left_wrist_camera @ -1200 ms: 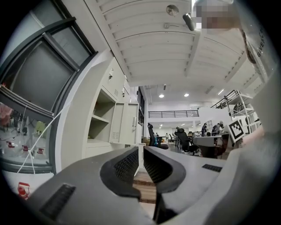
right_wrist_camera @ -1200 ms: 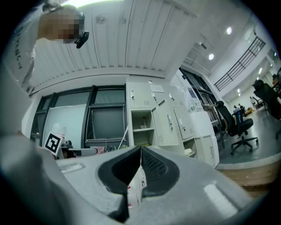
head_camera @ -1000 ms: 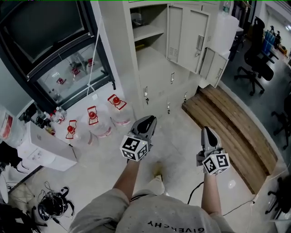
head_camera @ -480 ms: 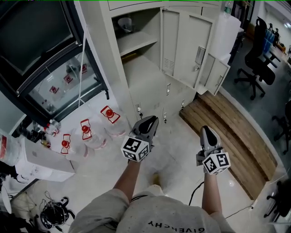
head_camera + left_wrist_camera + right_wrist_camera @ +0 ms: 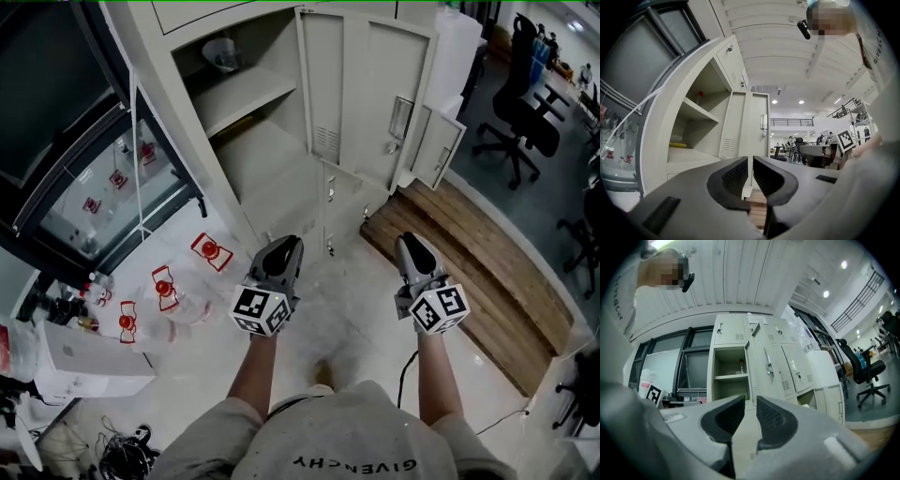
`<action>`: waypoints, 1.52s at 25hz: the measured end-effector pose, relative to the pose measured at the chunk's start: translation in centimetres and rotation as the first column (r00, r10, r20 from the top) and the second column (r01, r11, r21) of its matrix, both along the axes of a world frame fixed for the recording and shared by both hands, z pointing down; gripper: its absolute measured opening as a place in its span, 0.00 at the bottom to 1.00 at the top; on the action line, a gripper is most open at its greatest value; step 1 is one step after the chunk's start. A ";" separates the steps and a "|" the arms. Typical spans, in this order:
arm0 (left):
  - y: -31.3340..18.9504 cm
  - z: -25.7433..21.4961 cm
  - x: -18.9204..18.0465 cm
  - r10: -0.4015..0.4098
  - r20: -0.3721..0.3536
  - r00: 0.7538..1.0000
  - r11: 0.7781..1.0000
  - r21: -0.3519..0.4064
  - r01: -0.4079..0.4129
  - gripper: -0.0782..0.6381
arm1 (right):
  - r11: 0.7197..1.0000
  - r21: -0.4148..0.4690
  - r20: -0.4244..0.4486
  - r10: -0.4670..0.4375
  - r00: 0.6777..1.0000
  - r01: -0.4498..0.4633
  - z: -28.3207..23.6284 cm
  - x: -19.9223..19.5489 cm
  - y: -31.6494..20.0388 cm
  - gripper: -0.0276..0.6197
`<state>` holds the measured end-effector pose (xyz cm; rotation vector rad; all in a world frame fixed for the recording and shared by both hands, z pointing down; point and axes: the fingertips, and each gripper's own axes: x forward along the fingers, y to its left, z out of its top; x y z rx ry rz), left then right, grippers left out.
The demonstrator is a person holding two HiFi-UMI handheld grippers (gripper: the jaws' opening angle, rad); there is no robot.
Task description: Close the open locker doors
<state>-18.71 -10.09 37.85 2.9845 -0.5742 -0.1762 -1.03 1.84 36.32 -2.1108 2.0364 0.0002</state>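
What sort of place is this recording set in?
Likely an office or lab workspace: a bank of metal lockers with open doors, office chairs beyond them, and capped water jugs standing nearby.

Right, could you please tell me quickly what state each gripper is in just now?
Left gripper: barely open, a thin gap, nothing between the jaws.
Right gripper: open and empty; its jaws have just been opening.
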 end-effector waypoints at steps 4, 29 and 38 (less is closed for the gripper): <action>-0.9 0.5 0.9 -0.023 0.015 1.000 1.000 -0.006 0.023 0.15 | 1.000 -0.009 -0.011 -0.007 1.000 0.007 -0.3 1.9 -2.0 0.15; -3.8 0.6 6.7 -0.374 0.038 0.927 0.927 -0.021 0.375 0.15 | 0.938 0.043 -0.042 -0.341 0.939 0.343 -3.7 11.0 -12.9 0.18; -3.5 0.6 7.1 -0.400 0.047 0.915 0.916 -0.016 0.401 0.15 | 0.907 0.034 -0.079 -0.416 0.906 0.419 -3.7 9.1 -12.5 0.18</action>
